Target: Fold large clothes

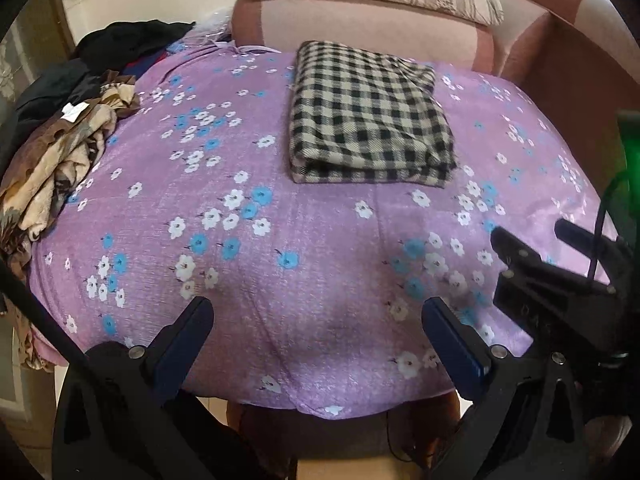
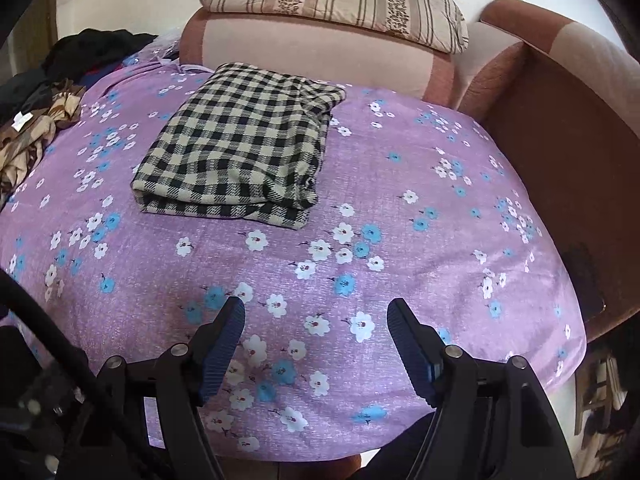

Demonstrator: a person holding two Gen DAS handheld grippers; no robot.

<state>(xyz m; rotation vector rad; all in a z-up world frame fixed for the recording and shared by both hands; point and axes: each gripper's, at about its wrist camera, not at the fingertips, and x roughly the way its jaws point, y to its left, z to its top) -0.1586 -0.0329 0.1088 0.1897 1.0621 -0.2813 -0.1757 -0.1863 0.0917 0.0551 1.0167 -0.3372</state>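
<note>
1. Jaws on both tools stood released and empty: the left gripper (image 1: 318, 312) and the right gripper (image 2: 316, 312) hovered over the near edge, two in all, each with ribbed blue pads.
2. One heap of unfolded clothes (image 1: 60, 152), crumpled brown, cream and black, lay at the far left of the bench.
3. One checked garment (image 1: 368, 116), woven black and cream, lay folded into a thick rectangle at mid-bench toward the back, apart from both grippers.
4. One purple flowered cloth (image 1: 304, 248) covered the bench.
5. One striped pillow (image 2: 332, 0) topped the pink sofa (image 2: 312, 52) behind.
</note>
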